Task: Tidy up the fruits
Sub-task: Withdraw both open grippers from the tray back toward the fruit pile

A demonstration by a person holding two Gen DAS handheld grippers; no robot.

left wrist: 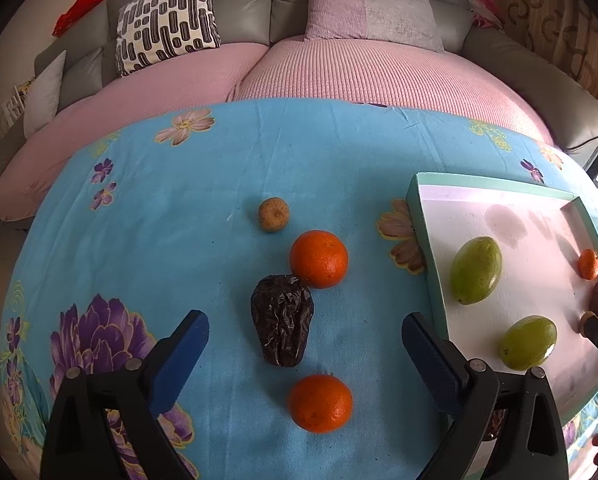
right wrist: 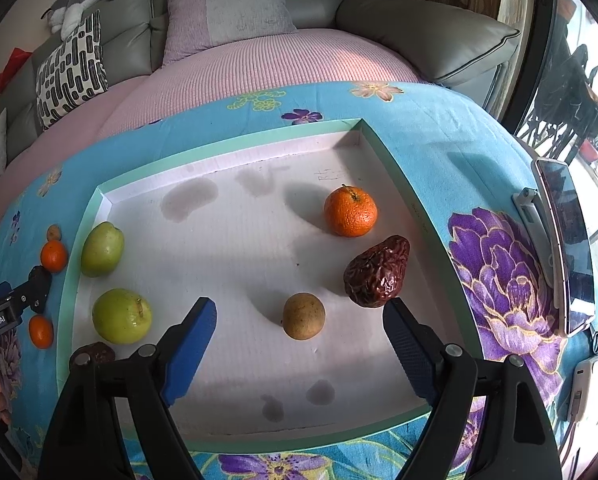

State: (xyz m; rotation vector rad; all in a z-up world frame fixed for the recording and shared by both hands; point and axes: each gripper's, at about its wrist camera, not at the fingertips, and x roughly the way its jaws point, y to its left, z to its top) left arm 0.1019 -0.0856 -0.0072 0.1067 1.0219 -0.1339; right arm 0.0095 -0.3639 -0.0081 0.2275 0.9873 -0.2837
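In the left wrist view, two oranges (left wrist: 319, 259) (left wrist: 320, 403), a dark wrinkled date (left wrist: 282, 320) and a small brown fruit (left wrist: 274, 215) lie on the blue floral cloth. My left gripper (left wrist: 305, 318) hangs open above the date, one finger on each side of it. In the right wrist view, the teal-rimmed white tray (right wrist: 383, 148) holds two green fruits (right wrist: 102, 249) (right wrist: 122, 316), an orange (right wrist: 350, 211), a red-brown date (right wrist: 377, 272) and a brown round fruit (right wrist: 303, 316). My right gripper (right wrist: 299, 306) is open over the brown fruit, holding nothing.
A phone (right wrist: 563, 248) and a white power bank (right wrist: 583, 380) lie on the cloth right of the tray. A sofa with pink covers (left wrist: 339, 76) and cushions runs behind the table. Another dark fruit (right wrist: 97, 352) sits by the tray's left wall, partly hidden.
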